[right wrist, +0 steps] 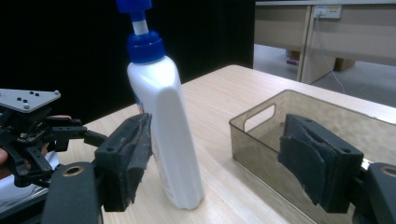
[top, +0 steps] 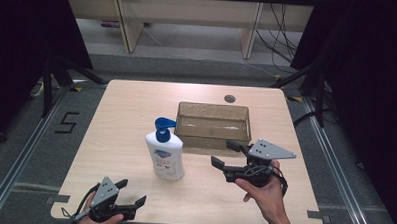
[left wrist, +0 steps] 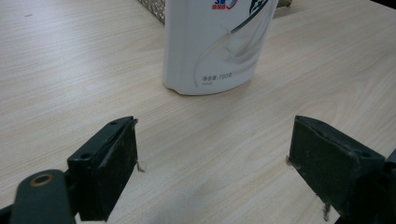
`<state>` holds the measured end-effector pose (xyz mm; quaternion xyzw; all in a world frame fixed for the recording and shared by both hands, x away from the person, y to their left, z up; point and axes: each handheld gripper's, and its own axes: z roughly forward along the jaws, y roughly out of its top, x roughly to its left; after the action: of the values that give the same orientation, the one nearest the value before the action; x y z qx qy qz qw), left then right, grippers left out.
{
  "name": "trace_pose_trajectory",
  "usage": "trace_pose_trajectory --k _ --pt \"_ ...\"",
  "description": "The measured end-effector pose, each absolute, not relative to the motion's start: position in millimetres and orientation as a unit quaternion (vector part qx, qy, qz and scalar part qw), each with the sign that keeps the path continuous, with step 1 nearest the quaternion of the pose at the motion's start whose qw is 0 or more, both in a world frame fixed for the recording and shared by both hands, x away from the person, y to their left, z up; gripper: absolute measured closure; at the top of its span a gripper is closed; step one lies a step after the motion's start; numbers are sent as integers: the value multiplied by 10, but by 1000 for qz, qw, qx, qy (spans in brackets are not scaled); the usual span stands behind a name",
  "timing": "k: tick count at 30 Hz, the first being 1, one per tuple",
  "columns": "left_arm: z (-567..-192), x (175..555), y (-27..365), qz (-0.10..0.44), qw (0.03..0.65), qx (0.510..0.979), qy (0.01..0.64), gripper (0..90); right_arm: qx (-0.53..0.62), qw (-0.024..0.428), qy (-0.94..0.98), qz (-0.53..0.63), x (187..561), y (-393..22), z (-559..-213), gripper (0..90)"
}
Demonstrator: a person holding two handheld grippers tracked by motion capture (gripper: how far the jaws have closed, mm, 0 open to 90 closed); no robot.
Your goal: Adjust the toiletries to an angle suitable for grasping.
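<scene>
A white pump bottle [top: 164,155] with a blue cap stands upright at the table's middle. In the left gripper view its lower body [left wrist: 215,46] rises just beyond the jaws. My left gripper [top: 133,191] rests at the near left edge, open [left wrist: 215,158], with bare table between its pads. My right gripper [top: 222,153] hovers to the right of the bottle, in front of the bin, and points left. Its jaws stand open [right wrist: 217,144] with nothing between them. The bottle [right wrist: 163,126] stands beyond its left pad [right wrist: 133,154].
A brown see-through bin [top: 213,123] with handle cut-outs sits behind the right gripper [right wrist: 254,135]. A round cable hole [top: 230,98] lies near the table's far edge. The left gripper's grey plate [right wrist: 28,99] shows at the far left of the right gripper view.
</scene>
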<state>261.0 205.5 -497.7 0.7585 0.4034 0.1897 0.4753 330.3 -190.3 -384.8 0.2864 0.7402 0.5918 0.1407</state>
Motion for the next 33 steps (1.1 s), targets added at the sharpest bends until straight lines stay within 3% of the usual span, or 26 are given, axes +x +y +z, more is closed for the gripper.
trace_pose_trajectory --k 20,22,24,33 --pt "-4992 2618 2051 184 474 760 404 149 268 115 742 604 3393 -1647 -3716 257" --pt "-4989 2611 2047 184 476 757 408 148 252 132 744 605 3438 -1623 -3702 254" --pt "-4983 2609 2053 186 472 759 408 148 254 115 741 610 3444 -1572 -3694 252" --pt "-4997 2619 2010 182 469 760 412 149 232 121 744 615 3533 -1411 -3651 247"
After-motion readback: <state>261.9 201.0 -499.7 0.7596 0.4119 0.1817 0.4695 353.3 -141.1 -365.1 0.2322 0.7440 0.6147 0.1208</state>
